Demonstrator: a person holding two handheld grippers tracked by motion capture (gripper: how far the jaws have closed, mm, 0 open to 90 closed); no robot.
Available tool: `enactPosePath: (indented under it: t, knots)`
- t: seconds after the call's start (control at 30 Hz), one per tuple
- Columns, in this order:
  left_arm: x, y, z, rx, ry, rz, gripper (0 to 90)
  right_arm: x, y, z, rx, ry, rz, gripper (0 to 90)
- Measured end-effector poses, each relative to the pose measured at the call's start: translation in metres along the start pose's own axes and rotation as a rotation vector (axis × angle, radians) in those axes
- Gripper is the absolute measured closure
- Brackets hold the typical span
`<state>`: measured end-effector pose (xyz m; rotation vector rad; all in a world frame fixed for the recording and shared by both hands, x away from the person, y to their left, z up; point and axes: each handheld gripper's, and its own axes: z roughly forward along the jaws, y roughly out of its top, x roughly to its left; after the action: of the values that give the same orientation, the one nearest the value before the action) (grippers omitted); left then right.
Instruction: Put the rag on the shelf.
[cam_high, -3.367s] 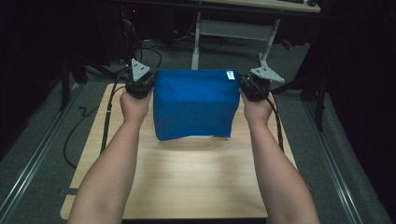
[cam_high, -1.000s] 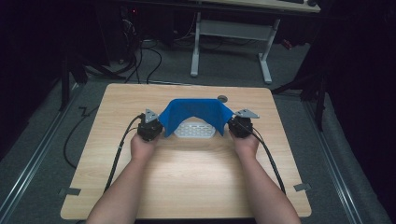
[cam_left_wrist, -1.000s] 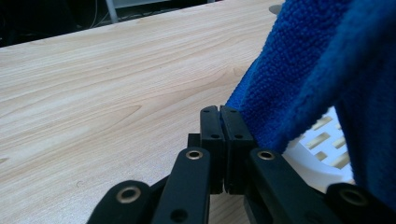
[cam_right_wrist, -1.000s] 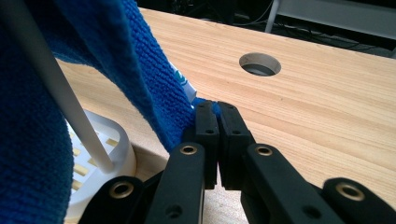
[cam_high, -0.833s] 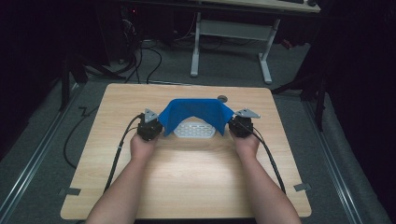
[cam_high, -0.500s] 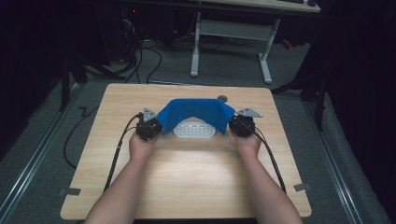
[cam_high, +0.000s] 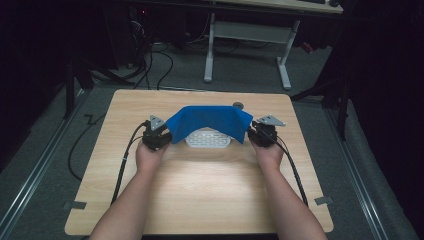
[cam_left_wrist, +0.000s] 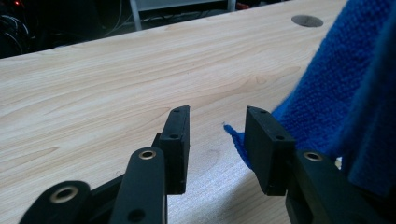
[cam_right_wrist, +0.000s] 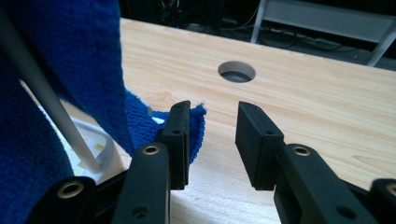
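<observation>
One bench (cam_high: 200, 185), wooden. One blue cloth (cam_high: 207, 122) draped over one white basket (cam_high: 207, 140) at bench centre. Two grippers: left gripper (cam_left_wrist: 215, 140), right gripper (cam_right_wrist: 212, 140), jaws just opening, spread, cloth corners beside pads, unpinched.

Between my two hands the blue cloth (cam_high: 207, 122) draped over the white rack (cam_high: 208, 139) blocks the middle of the worktop (cam_high: 210, 195). The near half lies bare, and so do the strips outside either hand.
</observation>
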<state>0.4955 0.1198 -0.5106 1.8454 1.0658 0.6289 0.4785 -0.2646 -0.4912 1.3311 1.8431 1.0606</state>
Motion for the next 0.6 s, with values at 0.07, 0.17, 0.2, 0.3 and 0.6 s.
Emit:
enactPosePath:
  t: [0.07, 0.17, 0.2, 0.3, 0.6]
  knots:
    - [0.002, -0.001, -0.002, -0.001, -0.001, -0.006, 60.8, -0.002, -0.001, -0.002, -0.008, -0.006, 0.006, 64.9]
    - [0.004, -0.004, -0.005, 0.002, 0.003, -0.011, 60.8, -0.006, -0.004, -0.005, 0.001, -0.023, 0.008, 63.7]
    - [0.004, -0.004, -0.005, 0.002, 0.003, -0.011, 60.8, -0.006, -0.004, -0.005, 0.001, -0.023, 0.008, 63.7]
    - [0.007, -0.006, -0.008, 0.009, 0.004, -0.018, 60.7, -0.009, -0.003, -0.009, 0.003, -0.031, -0.002, 62.7]
    - [0.007, -0.008, -0.016, 0.002, 0.011, -0.003, 60.4, -0.011, 0.0, -0.019, -0.001, -0.033, -0.023, 61.8]
